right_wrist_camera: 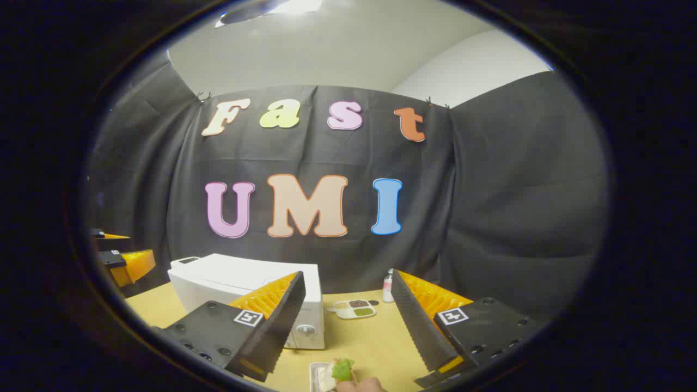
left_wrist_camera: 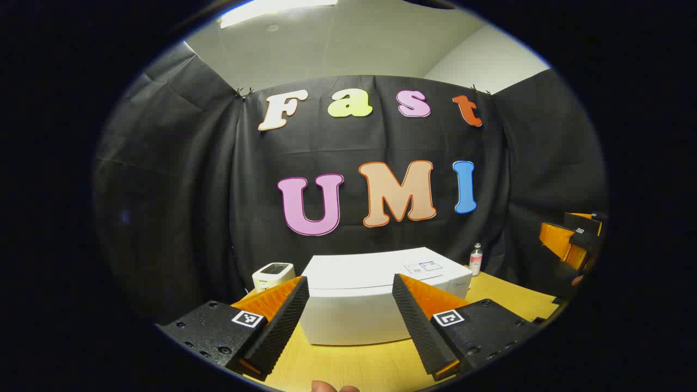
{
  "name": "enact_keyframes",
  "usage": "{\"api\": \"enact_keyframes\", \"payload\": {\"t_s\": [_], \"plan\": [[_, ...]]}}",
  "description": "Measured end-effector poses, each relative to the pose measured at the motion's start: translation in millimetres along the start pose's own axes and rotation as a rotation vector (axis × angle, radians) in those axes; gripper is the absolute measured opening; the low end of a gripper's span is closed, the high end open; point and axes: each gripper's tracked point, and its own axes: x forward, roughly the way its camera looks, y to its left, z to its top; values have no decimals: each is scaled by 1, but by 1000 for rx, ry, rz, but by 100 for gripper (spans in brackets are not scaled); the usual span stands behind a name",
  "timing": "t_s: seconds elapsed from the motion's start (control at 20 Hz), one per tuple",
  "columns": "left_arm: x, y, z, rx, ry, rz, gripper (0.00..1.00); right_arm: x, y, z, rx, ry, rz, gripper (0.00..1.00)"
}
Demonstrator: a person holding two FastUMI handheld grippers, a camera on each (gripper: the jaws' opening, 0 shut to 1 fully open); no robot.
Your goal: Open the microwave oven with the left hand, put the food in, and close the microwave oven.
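- We judge the microwave oven to be a heavy, stiff white box that should stay put on the desk; its door looks closed, and it probably swings on a hinge.
- We cannot make out a handle on the face toward us, so the door edge beside the knob seems the likeliest place to take hold.
- The microwave oven sits toward the desk's far edge, against the booth wall.
- The food, a plate with something leafy, lies at the desk's near edge; we expect it to be light, soft and easily spilled, so the plate rim is the place to grip.
- Our left tool is spread wide, holds nothing and hangs short of the oven.
- Our right tool is equally wide, empty, above the food.
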Motion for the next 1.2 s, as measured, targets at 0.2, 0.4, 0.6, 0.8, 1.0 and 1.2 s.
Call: {"api": "enact_keyframes", "payload": {"t_s": [0.2, 0.4, 0.6, 0.8, 1.0, 1.2], "plan": [[-5, -3, 1, 6, -7, 10, 97, -3, 1, 2, -22, -10, 20, 96], [-13, -7, -1, 16, 0, 21, 97, -6, 2, 0, -22, -4, 42, 97], [-23, -9, 4, 35, -6, 31, 97, -10, 1, 3, -17, -6, 62, 100], [-31, -20, 6, 46, 2, 28, 97, -9, -6, 7, -13, -11, 72, 97], [-33, -27, 7, 47, 13, 38, 99, -8, -10, 7, 2, 0, 92, 97], [-34, -33, 5, 53, 24, 46, 99, -7, -12, 5, -11, 4, 107, 97]]}}
